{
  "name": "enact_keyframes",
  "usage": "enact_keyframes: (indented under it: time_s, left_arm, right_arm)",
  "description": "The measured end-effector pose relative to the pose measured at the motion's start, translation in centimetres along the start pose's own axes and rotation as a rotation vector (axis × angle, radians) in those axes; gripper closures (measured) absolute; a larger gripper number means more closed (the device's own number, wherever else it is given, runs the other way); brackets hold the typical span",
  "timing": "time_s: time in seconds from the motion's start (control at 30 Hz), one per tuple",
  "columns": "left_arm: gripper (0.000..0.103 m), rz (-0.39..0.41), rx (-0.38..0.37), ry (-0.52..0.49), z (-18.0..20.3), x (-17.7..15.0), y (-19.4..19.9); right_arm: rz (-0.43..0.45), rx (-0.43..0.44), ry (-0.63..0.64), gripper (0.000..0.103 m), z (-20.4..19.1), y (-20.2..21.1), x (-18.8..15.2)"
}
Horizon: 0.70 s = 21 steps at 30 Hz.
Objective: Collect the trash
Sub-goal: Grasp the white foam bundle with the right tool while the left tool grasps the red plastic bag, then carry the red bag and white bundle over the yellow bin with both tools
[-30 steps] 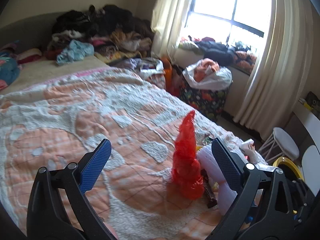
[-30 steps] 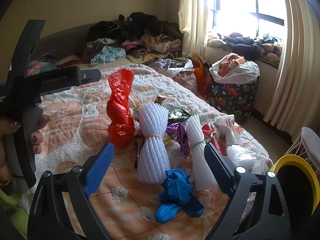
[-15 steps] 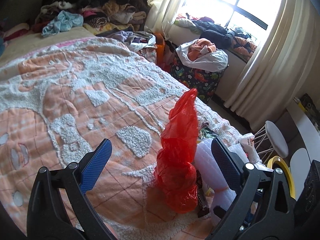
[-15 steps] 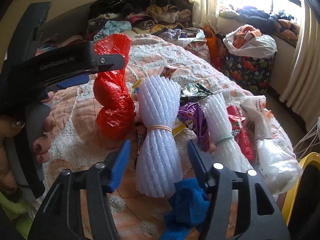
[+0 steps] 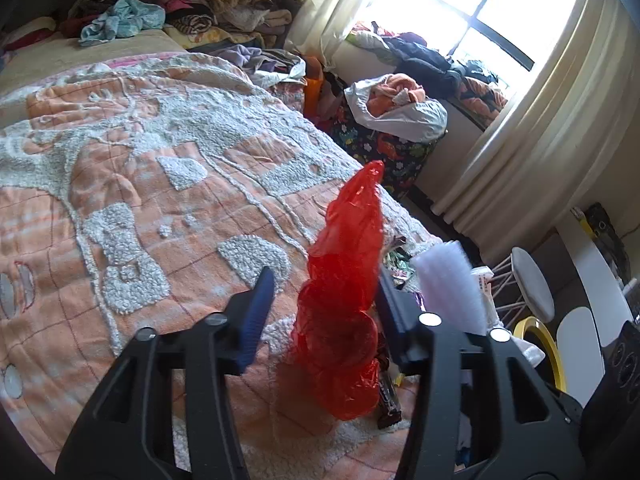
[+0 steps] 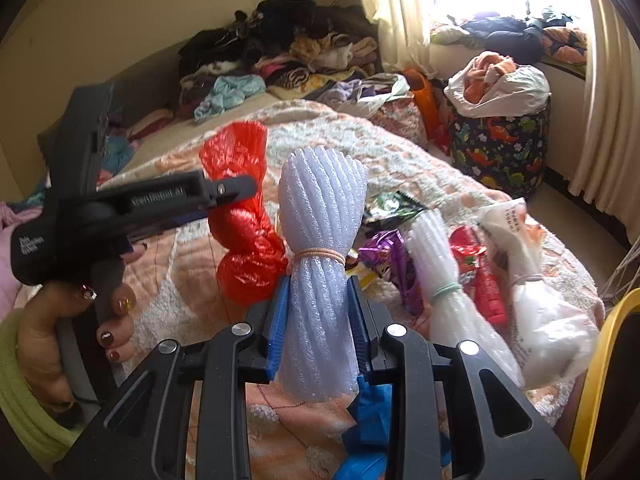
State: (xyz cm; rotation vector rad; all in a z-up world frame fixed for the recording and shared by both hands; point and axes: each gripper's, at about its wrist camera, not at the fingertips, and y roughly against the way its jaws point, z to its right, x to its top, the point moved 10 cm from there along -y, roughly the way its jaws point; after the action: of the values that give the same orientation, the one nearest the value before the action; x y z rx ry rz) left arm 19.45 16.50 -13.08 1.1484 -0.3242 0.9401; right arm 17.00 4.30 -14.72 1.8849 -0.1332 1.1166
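A twisted red plastic bag [image 5: 344, 304] stands on the orange bedspread [image 5: 132, 184]. My left gripper [image 5: 324, 312] has its jaws around the bag, partly closed, with a gap on the left side. The bag also shows in the right wrist view [image 6: 244, 236]. My right gripper [image 6: 318, 320] is shut on a white foam-net bundle [image 6: 320, 264] tied with a rubber band. More trash lies to the right: a second foam bundle [image 6: 444, 280], snack wrappers [image 6: 392, 256], a white plastic bag [image 6: 544, 312] and a blue glove [image 6: 372, 420].
A yellow-rimmed bin [image 6: 600, 368] is at the bed's right edge. A dinosaur-print hamper [image 6: 500, 144] full of clothes stands by the curtain. Clothes are piled at the bed's far end [image 6: 288, 52]. A white stool [image 5: 532, 284] stands on the floor.
My left gripper moved in around the red bag and its jaws narrowed. My right gripper moved forward and closed on the white foam-net bundle.
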Motion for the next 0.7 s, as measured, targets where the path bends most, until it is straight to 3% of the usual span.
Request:
enact_keyframes:
  time_s: [0.07,0.17,0.7]
  left_arm:
    - [0.081,-0.002,0.002,-0.017,0.5,-0.1,0.0]
    - [0.084,-0.001,0.006,-0.034,1.4,-0.1,0.4]
    - [0.086,0.068,-0.113,-0.124,9.0,0.6,4.5]
  right_arm:
    - [0.023,0.002,-0.019,0.075,0.3,0.9,0.4]
    - [0.061,0.001,-0.039,0.076,0.7,2.5,0.8]
    - [0.168,-0.047,-0.167,0.076,6.3,8.4,1.0]
